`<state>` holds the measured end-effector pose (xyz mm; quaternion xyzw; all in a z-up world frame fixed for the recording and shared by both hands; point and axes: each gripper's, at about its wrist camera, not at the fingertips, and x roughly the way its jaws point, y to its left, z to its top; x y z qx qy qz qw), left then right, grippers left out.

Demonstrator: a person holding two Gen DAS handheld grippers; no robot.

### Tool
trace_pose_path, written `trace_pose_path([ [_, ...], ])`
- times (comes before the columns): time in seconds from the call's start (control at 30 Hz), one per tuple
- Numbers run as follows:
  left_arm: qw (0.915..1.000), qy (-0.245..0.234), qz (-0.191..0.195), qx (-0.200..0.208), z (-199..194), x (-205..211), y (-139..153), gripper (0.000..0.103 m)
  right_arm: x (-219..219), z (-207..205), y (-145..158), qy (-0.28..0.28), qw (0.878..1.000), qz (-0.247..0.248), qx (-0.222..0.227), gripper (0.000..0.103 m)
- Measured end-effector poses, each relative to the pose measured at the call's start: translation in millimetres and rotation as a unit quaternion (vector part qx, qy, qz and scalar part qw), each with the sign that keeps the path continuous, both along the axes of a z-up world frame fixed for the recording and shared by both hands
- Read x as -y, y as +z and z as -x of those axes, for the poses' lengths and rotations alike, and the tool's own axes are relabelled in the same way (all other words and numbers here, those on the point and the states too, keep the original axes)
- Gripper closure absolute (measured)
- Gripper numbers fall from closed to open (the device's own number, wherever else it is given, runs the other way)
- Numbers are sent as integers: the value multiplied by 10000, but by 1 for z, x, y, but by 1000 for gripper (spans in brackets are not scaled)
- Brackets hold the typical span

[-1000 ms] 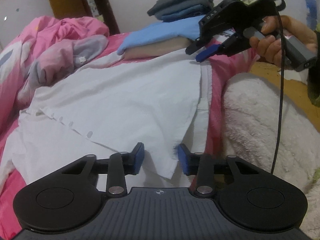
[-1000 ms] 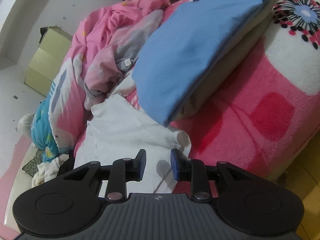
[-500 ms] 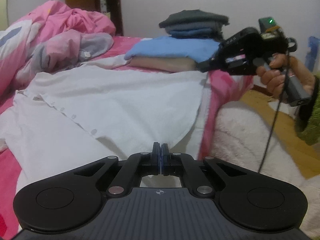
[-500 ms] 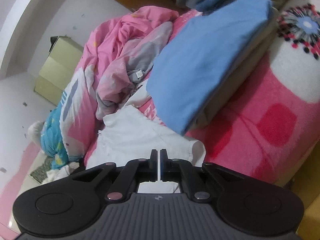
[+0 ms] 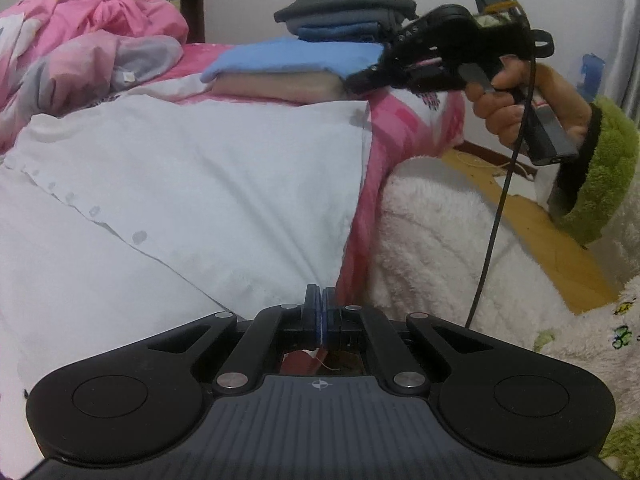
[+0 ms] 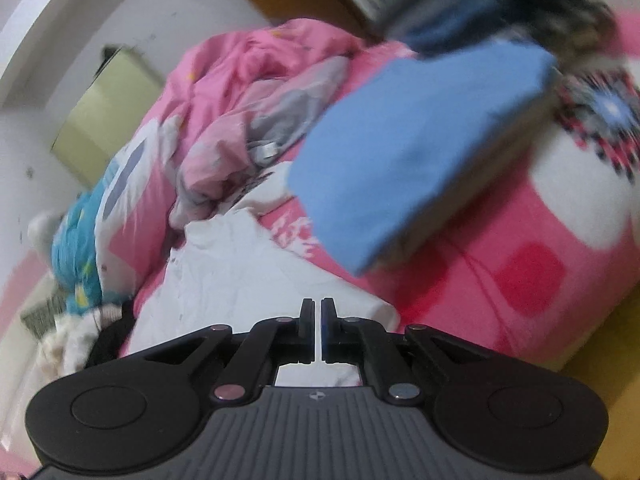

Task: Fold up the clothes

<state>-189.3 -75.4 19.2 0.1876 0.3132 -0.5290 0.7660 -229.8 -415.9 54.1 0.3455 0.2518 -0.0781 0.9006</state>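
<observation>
White shirt (image 5: pixel 192 184) lies spread at the bed's (image 5: pixel 404 128) near edge, its hem hidden behind both grippers: left gripper (image 5: pixel 321 306) and right gripper (image 6: pixel 317 320) clamped on it. Blue folded pile (image 6: pixel 420 148) behind, blurred.

Home bedroom: bed w/ pink blanket (image 5: pixel 404 128), crumpled quilt (image 5: pixel 92 40), folded clothes stack (image 5: pixel 344 16).

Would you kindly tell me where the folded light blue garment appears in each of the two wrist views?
Left wrist view: the folded light blue garment lies upper centre, on a beige folded item, beyond the white shirt.
Right wrist view: it fills the upper right of centre, tilted and blurred.
Shared landmark: the crumpled pink quilt, left of the garment in both views.
</observation>
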Motion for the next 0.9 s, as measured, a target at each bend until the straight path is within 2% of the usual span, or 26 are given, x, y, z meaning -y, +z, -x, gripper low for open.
trace_pose_path([
  [0.1, 10000, 8, 4, -62, -1, 1, -6, 103, -18, -16, 4, 325, 9938, 1025, -299, 99],
  [0.2, 9997, 35, -175, -141, -3, 1, -17, 102, -34, -28, -9, 416, 9652, 2352, -1068, 99],
  [0.23, 9995, 76, -253, -170, -3, 1, -20, 100, -36, -26, -14, 398, 9576, 2591, -1199, 99],
  [0.3, 9992, 156, -308, -220, -4, -4, -20, 89, -38, -21, -19, 364, 9457, 2903, -1419, 99],
  [0.43, 9978, 282, 313, -519, -9, -26, 5, 76, -36, -10, 4, 253, 9486, 2837, -1380, 99],
  [0.5, 9940, 384, 730, -725, -17, -35, 19, 68, -40, -7, 19, 298, 9518, 2854, -1083, 99],
  [0.57, 9897, 542, 1031, -834, -29, -39, 30, 64, -42, -9, 34, 422, 9623, 2615, -614, 99],
  [0.63, 9870, 755, 1177, -793, -42, -36, 36, 61, -41, -15, 46, 521, 9716, 2297, -205, 98],
  [0.73, 9835, 1109, 1253, -682, -64, -27, 39, 54, -26, -32, 61, 502, 9831, 1757, 90, 94],
  [0.8, 9812, 1305, 1262, -655, -80, -19, 38, 49, -9, -47, 75, 398, 9887, 1434, 202, 84],
  [0.83, 9808, 1365, 1237, -648, -88, -15, 36, 49, 2, -56, 84, 329, 9907, 1297, 254, 72],
  [0.87, 9802, 1422, 1220, -642, -96, -11, 34, 49, 15, -68, 92, 250, 9919, 1213, 264, 54],
  [0.9, 9795, 1474, 1215, -639, -104, -9, 30, 49, 29, -82, 99, 165, 9927, 1170, 236, 51],
])
